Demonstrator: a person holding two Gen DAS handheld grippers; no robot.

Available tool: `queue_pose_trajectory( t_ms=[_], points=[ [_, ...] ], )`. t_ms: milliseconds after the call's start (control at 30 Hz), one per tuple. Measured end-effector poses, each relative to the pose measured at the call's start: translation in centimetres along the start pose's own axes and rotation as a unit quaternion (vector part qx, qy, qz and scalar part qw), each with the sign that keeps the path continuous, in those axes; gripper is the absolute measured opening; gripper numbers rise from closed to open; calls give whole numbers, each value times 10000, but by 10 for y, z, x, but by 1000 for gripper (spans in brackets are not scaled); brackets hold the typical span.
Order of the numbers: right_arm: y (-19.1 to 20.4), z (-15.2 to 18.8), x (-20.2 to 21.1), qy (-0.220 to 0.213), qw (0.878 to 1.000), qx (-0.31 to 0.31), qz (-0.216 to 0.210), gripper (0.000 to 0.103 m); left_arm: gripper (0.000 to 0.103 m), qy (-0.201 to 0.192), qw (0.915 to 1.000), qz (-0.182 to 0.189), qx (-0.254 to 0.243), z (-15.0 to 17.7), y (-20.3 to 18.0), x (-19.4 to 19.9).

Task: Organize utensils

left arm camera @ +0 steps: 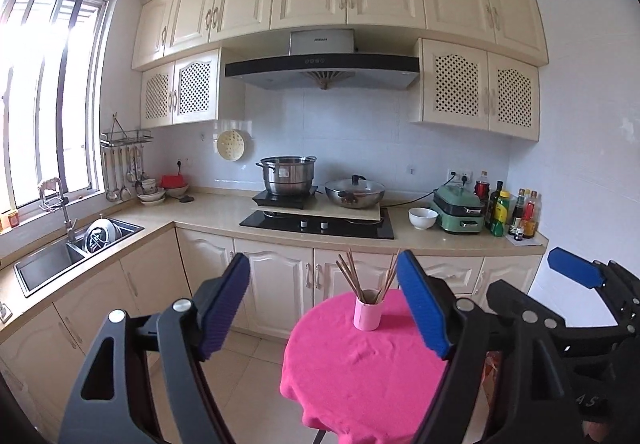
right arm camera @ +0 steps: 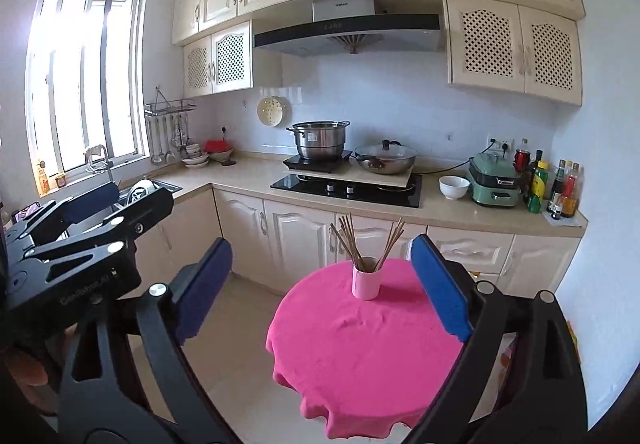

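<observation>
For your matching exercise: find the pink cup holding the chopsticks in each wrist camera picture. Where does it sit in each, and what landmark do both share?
Left wrist view: pink cup right of centre, at the far edge of the pink tablecloth.
Right wrist view: pink cup just right of centre, at the cloth's far edge.
Shared landmark: steel pot on the stove behind.

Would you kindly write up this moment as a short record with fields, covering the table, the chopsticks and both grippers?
setting: kitchen, small round table with pink cloth
holder: pink cup standing upright near the table's far edge
chopsticks: all standing in the cup, leaning in two bunches
loose utensils on cloth: none visible
left gripper: open, nothing between its pads, short of the cup
right gripper: open, empty, short of the cup
task state: looks finished
</observation>
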State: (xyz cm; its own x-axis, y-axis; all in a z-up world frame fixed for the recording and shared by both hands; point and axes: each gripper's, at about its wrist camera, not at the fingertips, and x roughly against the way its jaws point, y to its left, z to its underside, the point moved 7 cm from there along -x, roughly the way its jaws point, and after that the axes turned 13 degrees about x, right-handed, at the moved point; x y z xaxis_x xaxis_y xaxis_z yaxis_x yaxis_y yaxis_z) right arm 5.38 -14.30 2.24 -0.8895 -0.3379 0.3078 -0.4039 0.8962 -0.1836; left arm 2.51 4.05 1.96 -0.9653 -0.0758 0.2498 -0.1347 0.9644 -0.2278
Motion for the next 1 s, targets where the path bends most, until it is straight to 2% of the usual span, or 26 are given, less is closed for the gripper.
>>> queue_pose_trajectory(
  t_ms=[233, 1000],
  points=[
    [-6, -2, 6, -53, 10000, -41, 64, 91, 80, -38, 10000, 29, 23, -6, -4, 3],
    [-10, -3, 6, -41, 9999, -134, 35, 91, 81, -35, 10000, -16, -62, -6, -7, 2]
  ],
)
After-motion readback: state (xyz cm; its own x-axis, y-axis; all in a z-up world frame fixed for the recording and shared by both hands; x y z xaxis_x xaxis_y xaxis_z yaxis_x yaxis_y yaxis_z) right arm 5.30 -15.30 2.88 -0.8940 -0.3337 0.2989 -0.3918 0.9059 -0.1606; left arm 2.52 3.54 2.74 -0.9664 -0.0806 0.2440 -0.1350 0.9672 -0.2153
